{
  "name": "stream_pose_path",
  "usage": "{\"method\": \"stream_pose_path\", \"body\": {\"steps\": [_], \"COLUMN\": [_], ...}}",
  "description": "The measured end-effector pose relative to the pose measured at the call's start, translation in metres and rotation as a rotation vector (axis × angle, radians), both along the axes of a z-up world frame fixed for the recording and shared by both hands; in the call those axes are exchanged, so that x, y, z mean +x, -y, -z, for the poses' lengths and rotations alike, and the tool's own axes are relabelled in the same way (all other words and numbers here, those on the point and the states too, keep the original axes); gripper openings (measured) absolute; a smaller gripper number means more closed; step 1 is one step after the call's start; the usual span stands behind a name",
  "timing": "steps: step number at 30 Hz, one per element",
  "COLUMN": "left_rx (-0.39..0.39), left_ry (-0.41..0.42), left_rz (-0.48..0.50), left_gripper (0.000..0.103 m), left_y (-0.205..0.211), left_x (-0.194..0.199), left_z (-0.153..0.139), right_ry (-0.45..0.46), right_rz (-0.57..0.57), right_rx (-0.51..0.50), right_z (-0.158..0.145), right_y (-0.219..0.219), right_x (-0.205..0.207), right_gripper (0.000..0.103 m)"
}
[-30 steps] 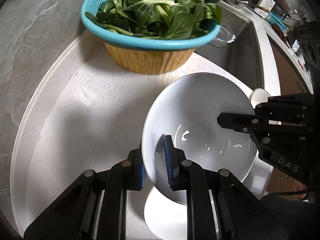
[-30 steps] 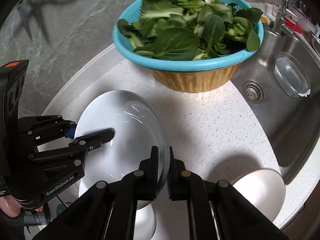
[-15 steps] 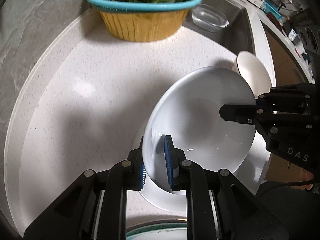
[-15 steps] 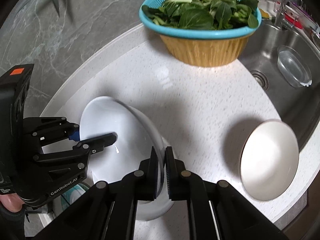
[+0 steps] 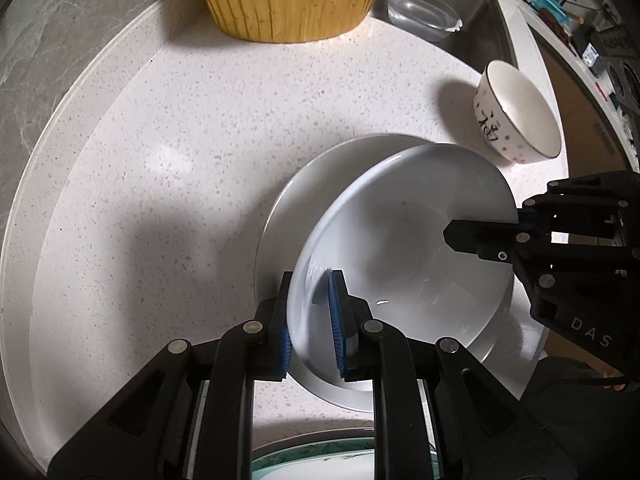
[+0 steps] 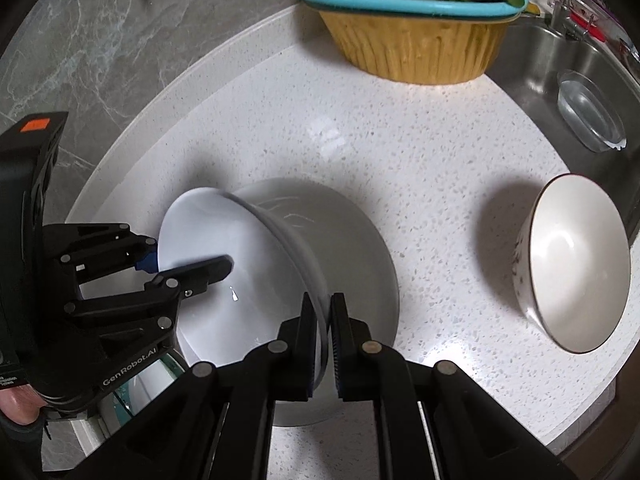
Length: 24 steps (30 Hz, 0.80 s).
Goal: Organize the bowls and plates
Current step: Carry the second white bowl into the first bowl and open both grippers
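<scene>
Both tools clamp the same white plate [image 5: 404, 248], one on each side of its rim. The left tool [image 5: 310, 320] pinches the near rim between its blue pads, and the right tool [image 6: 320, 336] is closed tight on the opposite edge. The plate hangs tilted over a second white plate [image 5: 280, 220] that lies flat on the speckled white counter [image 5: 180, 140]; whether the lower edge of the held plate touches the one beneath cannot be told. Just beside the plates, toward the sink [image 6: 560, 64], a small white bowl [image 6: 576, 264] with a dark rim and a patterned outside stands on the counter. At the far end sits a yellow basin [image 6: 412, 52] holding a teal colander [image 6: 360, 4] of leafy greens. A clear glass dish [image 6: 592, 120] rests in the sink. The rim of a green-edged plate [image 5: 320, 454] shows at the near counter edge.
</scene>
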<state>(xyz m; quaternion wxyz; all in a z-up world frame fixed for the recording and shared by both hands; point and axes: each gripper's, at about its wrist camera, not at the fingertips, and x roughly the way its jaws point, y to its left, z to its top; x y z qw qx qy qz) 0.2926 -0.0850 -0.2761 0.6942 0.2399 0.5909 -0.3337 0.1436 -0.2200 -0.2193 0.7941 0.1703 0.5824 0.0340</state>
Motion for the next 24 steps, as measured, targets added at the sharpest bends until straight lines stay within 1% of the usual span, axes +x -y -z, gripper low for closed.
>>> {"method": "stream_pose_path", "body": {"steps": [3,10,19,24], "left_rx": [0.010,0.016,-0.012,-0.042], "left_ry": [-0.005,0.013,0.006,-0.016], "left_rz": [0.012,0.016,-0.014,-0.033], "left_gripper": [0.015,0.017,0.017,0.021], "left_y": [0.004,0.010,0.010,0.009], "left_x": [0.002,0.005,0.006,0.010], "left_z": [0.008,0.010,0.014,0.014], "right_ry": [-0.017,-0.023,-0.033,-0.033], "right_rz": [-0.001,-0.010,-0.011,-0.001], "right_rx": [-0.006,-0.045,-0.037,-0.025], "right_z": [0.006,0.010,0.018,0.020], "right_y": [0.000,-0.001,0.006,0.009], "right_x": [0.002,0.009,0.011,0.011], "right_gripper": [0.009,0.009,0.010,0.010]}}
